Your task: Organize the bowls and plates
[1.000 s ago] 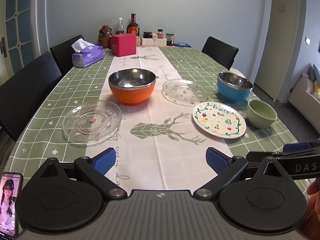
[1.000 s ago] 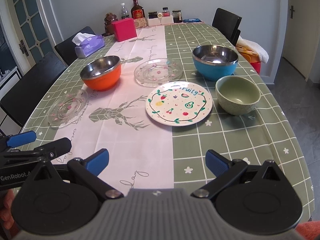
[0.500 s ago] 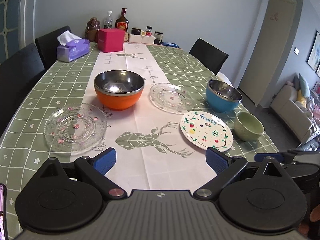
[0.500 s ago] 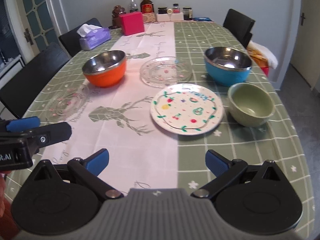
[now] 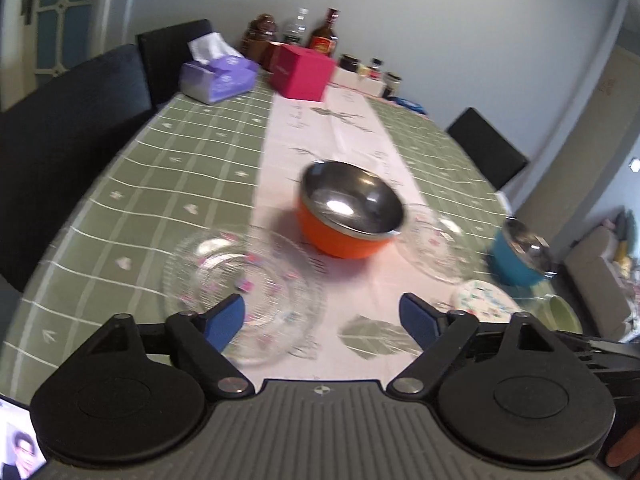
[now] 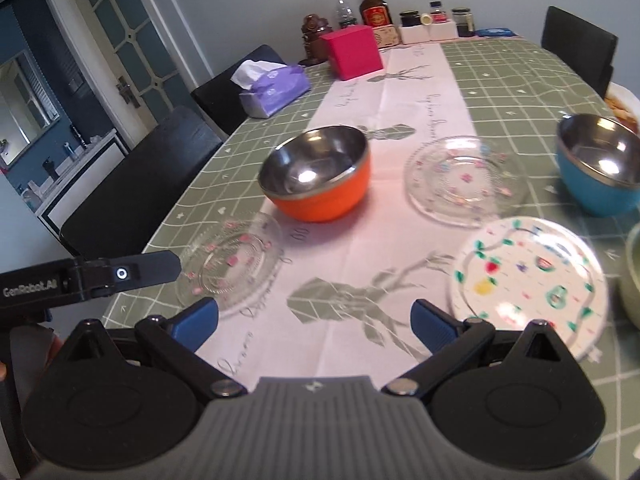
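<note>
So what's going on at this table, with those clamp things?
A person holds a two-finger gripper in each hand above a table of dishes. Nothing is picked up yet. The left gripper, its jaws closing slightly, hangs over the near glass plate. The right gripper is open and empty, beside the fruit-patterned plate. The orange bowl and blue bowl sit untouched.

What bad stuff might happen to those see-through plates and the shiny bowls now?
1. The near glass plate sits close to the table's edge, right by the left gripper, whose empty jaws are closing; a clumsy nudge might slide it off.
2. The orange bowl stands close to that plate; lifting the plate carelessly might knock it.
3. The right gripper, open, is beside the painted plate; it might scrape it.
</note>
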The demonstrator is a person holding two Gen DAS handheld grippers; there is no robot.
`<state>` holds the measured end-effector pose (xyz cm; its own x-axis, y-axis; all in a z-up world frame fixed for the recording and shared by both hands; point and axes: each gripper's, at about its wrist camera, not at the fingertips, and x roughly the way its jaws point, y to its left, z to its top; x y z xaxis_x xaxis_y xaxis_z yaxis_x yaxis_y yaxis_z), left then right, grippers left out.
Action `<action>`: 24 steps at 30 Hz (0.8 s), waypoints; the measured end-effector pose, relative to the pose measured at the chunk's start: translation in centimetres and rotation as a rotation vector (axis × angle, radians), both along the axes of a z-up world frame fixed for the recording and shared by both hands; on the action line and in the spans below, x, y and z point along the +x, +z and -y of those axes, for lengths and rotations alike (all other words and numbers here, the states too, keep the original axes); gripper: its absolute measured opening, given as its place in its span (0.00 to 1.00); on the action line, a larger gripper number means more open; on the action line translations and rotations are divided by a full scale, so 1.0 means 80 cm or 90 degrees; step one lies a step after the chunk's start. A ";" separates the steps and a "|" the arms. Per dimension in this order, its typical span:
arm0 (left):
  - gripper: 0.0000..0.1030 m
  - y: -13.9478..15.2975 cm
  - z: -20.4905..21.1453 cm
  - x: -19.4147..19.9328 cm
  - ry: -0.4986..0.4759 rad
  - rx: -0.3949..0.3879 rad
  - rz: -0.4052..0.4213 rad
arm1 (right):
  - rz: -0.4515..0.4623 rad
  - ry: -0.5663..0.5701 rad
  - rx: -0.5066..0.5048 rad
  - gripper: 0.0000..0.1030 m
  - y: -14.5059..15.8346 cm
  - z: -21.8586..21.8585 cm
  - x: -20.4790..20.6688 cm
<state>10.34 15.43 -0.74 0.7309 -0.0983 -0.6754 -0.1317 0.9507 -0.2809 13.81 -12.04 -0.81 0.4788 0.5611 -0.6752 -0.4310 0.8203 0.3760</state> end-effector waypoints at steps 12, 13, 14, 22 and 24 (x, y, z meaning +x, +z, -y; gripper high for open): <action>0.57 -0.040 -0.085 0.048 0.052 0.012 -0.054 | -0.044 0.030 0.015 0.63 -0.042 -0.071 0.064; 0.50 -0.044 -0.089 0.052 0.048 0.016 -0.061 | -0.052 0.029 0.016 0.59 -0.047 -0.074 0.069; 0.47 -0.049 -0.094 0.055 0.045 0.017 -0.068 | -0.061 0.027 0.016 0.56 -0.051 -0.077 0.074; 0.41 -0.072 -0.131 0.070 0.020 -0.003 -0.113 | -0.129 0.031 0.029 0.48 -0.080 -0.095 0.098; 0.39 -0.076 -0.138 0.071 0.011 -0.016 -0.120 | -0.140 0.037 0.037 0.45 -0.084 -0.098 0.102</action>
